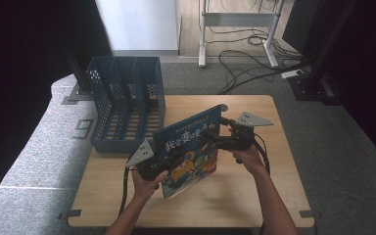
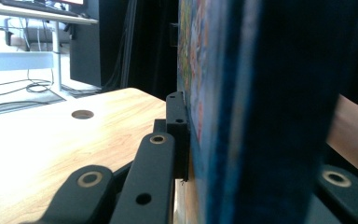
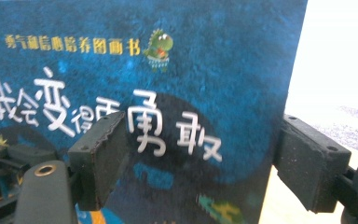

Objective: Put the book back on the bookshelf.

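Note:
A blue picture book (image 1: 191, 147) with white characters and a cartoon on its cover stands tilted on edge above the wooden table (image 1: 254, 196). My left gripper (image 1: 169, 159) is shut on the book's lower left part; in the left gripper view its jaw presses flat on the cover (image 2: 261, 116). My right gripper (image 1: 215, 139) is at the book's upper right, close to the cover. In the right gripper view its jaws (image 3: 203, 163) stand wide apart in front of the cover (image 3: 191, 70), one pad (image 3: 98, 158) over the title and the other past the book's edge.
A blue perforated file holder (image 1: 127, 98) with several slots stands at the table's back left, open toward me. The table has a round hole (image 2: 82, 114) near its far corner. Cables (image 1: 245, 63) and white desk legs (image 1: 203, 34) lie on the floor beyond.

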Available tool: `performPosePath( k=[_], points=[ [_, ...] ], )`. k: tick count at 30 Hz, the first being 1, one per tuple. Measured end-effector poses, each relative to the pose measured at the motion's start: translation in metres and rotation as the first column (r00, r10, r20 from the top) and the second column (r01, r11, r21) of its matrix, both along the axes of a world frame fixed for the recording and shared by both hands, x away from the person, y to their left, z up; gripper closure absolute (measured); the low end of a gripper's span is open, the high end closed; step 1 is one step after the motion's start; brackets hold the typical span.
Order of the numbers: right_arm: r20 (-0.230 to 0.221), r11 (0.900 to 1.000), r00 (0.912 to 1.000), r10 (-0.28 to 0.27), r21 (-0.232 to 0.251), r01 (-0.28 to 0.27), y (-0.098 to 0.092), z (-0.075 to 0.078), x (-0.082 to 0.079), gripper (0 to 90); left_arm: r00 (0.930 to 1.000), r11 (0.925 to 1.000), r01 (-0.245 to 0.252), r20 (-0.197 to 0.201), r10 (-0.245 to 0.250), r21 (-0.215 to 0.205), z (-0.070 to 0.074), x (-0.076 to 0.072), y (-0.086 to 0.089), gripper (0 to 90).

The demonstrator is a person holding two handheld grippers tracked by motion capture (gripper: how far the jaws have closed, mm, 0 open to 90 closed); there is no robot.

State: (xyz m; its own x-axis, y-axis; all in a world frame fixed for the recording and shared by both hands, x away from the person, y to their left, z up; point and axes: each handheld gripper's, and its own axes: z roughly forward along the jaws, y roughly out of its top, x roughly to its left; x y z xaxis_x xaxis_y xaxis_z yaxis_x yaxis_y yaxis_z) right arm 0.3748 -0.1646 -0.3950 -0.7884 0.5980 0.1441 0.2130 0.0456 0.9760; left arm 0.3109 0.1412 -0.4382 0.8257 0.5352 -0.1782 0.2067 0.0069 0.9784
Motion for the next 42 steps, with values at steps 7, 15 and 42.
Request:
performPosePath(
  k=[7,15,42],
  points=[
    [0.019,1.0,0.9998,-0.006,-0.001,0.006,-0.005,0.001,-0.008,21.1,0.9996,0.9985,-0.029,-0.003,0.029,-0.047,0.011,0.002,0.014,82.6],
    [0.017,0.999,0.9993,-0.033,-0.003,0.033,-0.018,-0.013,-0.021,21.4,0.9968,0.9951,-0.071,0.033,0.073,-0.07,0.034,-0.003,0.036,82.6],
    [-0.087,0.994,0.9912,-0.099,0.033,0.102,-0.056,-0.083,-0.049,22.0,0.9742,0.9692,-0.195,0.085,0.209,-0.151,0.086,-0.003,0.103,82.6]
  ],
)
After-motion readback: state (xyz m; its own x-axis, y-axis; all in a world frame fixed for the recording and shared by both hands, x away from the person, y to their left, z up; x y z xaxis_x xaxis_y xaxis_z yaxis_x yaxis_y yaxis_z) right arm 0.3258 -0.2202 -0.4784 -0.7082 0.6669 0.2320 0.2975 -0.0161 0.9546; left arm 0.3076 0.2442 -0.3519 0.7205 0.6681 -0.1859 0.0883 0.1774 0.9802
